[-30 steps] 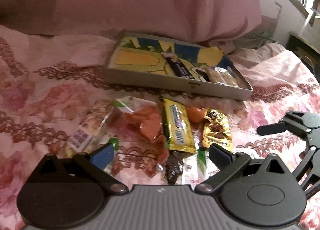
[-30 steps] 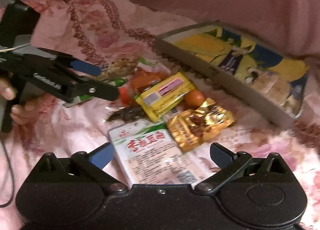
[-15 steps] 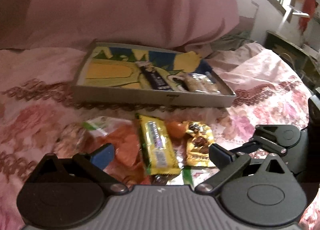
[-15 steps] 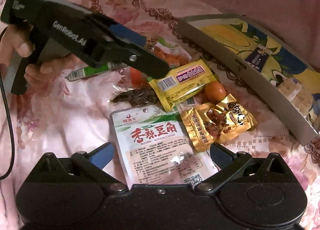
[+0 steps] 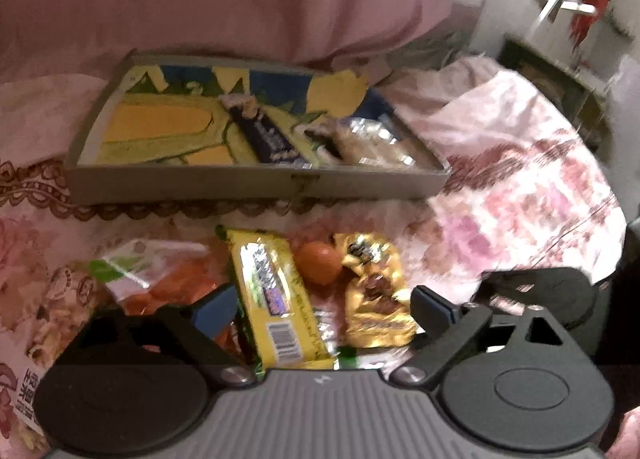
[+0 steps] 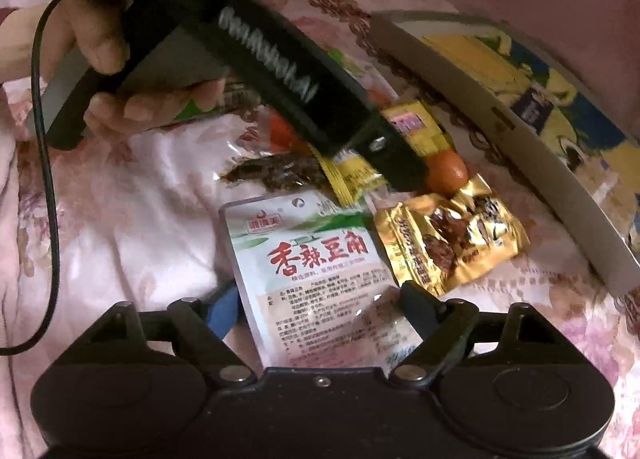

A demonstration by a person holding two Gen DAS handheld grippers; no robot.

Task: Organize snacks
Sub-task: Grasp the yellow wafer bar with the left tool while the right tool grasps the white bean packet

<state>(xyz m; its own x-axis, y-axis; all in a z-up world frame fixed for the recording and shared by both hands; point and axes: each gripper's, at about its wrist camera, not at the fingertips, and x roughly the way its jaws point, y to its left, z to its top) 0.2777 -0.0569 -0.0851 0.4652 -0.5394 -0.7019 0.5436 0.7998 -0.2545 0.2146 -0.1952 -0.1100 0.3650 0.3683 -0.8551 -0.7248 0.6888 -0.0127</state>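
Left wrist view has the left gripper [image 5: 320, 307] low over the loose snacks on the bedspread [image 5: 520, 195], its jaws closing with the yellow bar [image 5: 276, 295] between them; the pads do not yet press on it. That straddle suggests the bar is the next pick. Its long axis runs nearly straight ahead of this gripper, barcode end nearest, far end aimed at the tray [image 5: 256, 185] beyond, so the jaws cross its narrow width, which suits a firm pinch. An orange ball [image 5: 320, 267] and a gold pouch [image 5: 378, 299] lie just right of the bar, close to the right finger.

Right wrist view shows the right gripper [image 6: 320, 305] also closing, astride the near end of a white pouch [image 6: 316, 259] that lies flat, lengthwise toward the camera; no contact is clear. The tray [image 6: 500, 119] sits ahead and right, already holding a dark bar [image 5: 268, 135] and a clear packet [image 5: 372, 139], likely the place for everything still loose.
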